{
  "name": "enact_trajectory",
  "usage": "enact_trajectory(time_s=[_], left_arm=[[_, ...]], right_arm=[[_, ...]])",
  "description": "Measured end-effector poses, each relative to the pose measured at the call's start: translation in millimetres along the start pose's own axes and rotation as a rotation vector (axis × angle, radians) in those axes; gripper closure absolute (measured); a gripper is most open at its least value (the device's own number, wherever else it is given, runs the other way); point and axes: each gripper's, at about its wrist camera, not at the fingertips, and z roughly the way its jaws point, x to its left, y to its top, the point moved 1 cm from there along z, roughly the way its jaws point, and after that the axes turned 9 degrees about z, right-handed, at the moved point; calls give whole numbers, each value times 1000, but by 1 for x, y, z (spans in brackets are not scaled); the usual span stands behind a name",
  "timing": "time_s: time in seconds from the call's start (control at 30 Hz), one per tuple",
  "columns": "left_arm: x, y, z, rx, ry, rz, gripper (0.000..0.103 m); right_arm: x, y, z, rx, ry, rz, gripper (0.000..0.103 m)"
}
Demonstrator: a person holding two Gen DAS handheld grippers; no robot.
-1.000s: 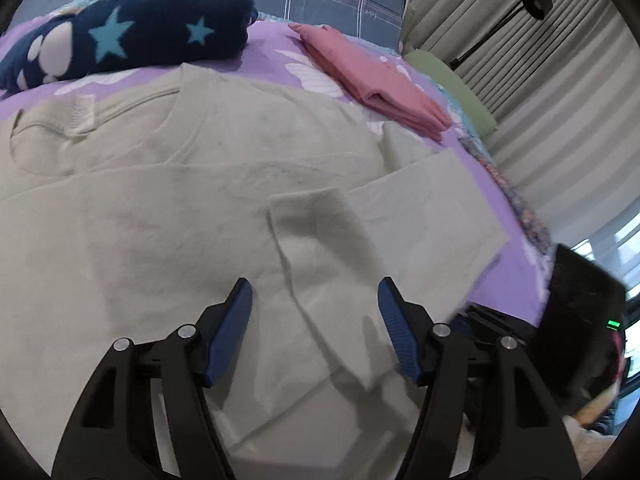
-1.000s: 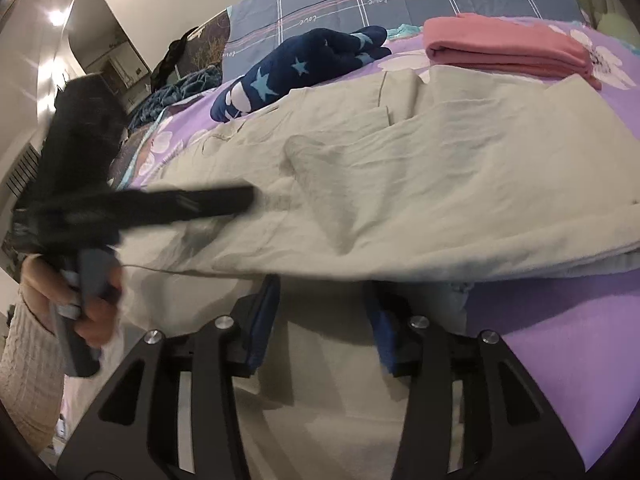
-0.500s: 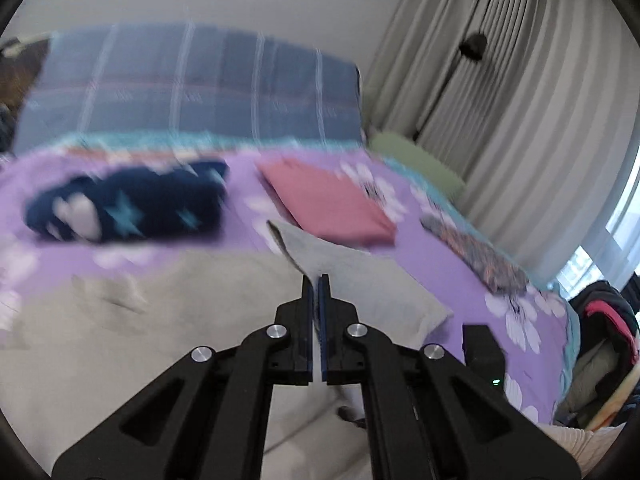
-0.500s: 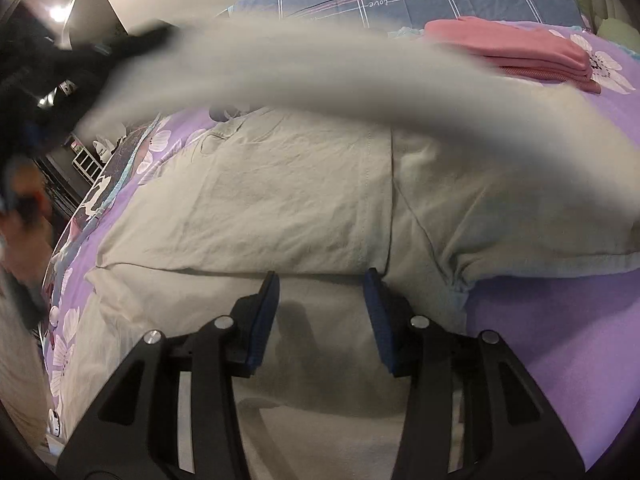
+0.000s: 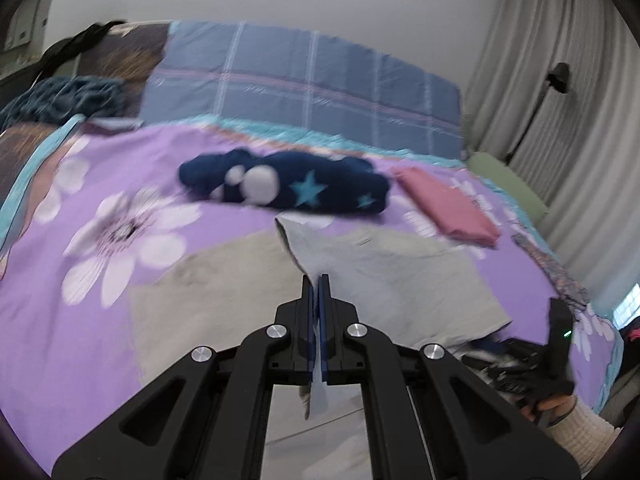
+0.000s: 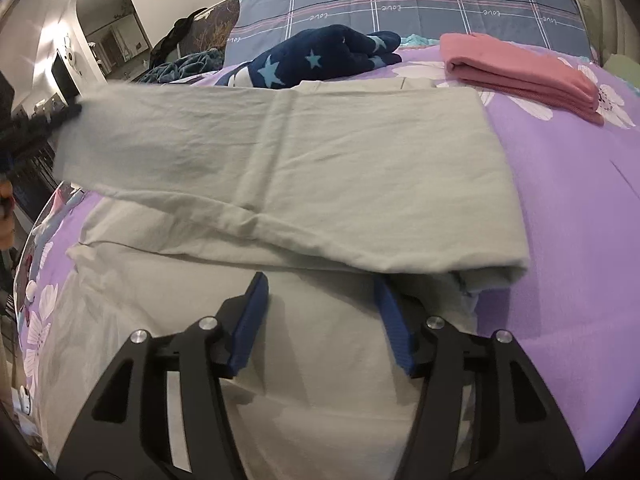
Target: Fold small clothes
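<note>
Pinching grey garment (image 5: 384, 276) in closed left gripper (image 5: 319, 280); right gripper (image 6: 320, 286) gaping, empty, below fold. Risks: thin bite slipping, fold collapsing.

Shirt (image 6: 304, 184) on bedspread (image 6: 568, 208) (folded garment (image 6: 520, 74) behind, right).

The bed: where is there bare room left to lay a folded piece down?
Bare purple bedspread lies right of the grey garment, below the pink folded stack. Crowded by the pillow: the navy star garment sits there.
</note>
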Motion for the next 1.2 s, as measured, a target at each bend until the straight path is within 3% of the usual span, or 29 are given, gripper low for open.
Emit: enact_trajectory(time_s=[0.2, 0.4, 0.53, 0.63, 0.73, 0.8, 0.9, 1.0, 1.07, 1.13, 1.2], left_arm=[[16, -18, 0, 16, 16, -50, 102], [42, -25, -4, 10, 109, -77, 102], [68, -46, 10, 63, 176, -106, 101], [81, -69, 29, 150, 232, -117, 101], [87, -78, 31, 182, 316, -125, 94], [88, -78, 20, 154, 354, -132, 86], [77, -68, 5, 87, 311, -109, 82], [56, -61, 8, 66, 212, -78, 65], [42, -66, 27, 113, 180, -45, 62], [35, -83, 58, 220, 176, -25, 60], [24, -88, 64, 197, 217, 35, 55]], right_arm=[[10, -1, -6, 3, -59, -39, 42], [8, -12, -27, 18, -6, -20, 39], [-3, -16, -29, 28, -1, -3, 39], [-1, -17, -32, 27, -8, -11, 39], [6, -16, -39, 33, -8, -39, 39], [7, -13, -47, 27, 21, -38, 41], [5, 2, -64, -34, 58, -23, 47], [-10, 32, -65, -88, 35, 45, 52], [-25, 52, -55, -96, 1, 95, 59], [-41, 70, -41, -83, -16, 160, 68], [-65, 91, -21, -57, -35, 253, 70]])
